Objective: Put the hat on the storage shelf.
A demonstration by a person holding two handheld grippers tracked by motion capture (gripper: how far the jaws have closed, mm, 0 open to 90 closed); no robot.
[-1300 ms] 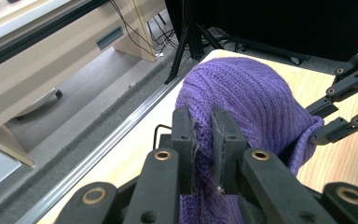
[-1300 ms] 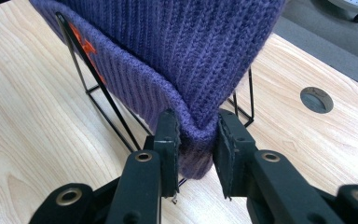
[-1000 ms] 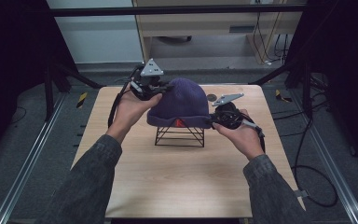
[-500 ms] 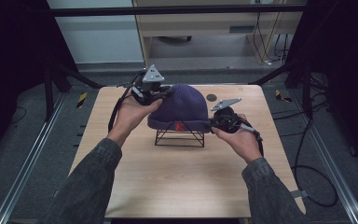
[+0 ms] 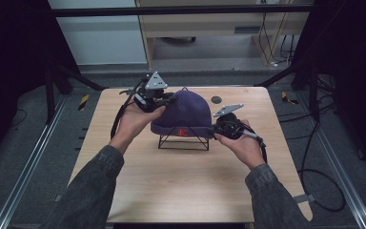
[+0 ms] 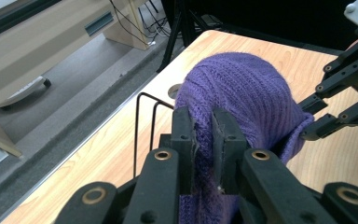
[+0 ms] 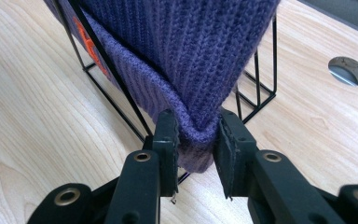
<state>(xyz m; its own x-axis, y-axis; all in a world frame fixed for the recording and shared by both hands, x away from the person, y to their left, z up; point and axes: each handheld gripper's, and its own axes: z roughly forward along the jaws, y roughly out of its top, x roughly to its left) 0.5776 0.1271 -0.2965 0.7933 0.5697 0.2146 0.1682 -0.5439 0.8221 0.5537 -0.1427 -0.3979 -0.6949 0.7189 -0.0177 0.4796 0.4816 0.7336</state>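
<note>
Since the earlier frame the purple beanie [image 5: 185, 114] sits slightly lower over the wire stand [image 5: 183, 141], with the left gripper [image 6: 204, 135] clamped on its rear cuff and the right gripper [image 7: 196, 140] clamped on the opposite cuff edge, above the table [image 5: 181, 186].

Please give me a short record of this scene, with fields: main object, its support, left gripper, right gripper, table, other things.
main object: purple knit beanie with a red letter on its folded cuff
support: black wire stand, standing on the table under the beanie
left gripper: shut on the beanie's knit, pinching a fold on one side
right gripper: shut on the beanie's cuff edge, beside the stand's wires
table: light wood
other things: round hole in the table top behind the beanie
</note>
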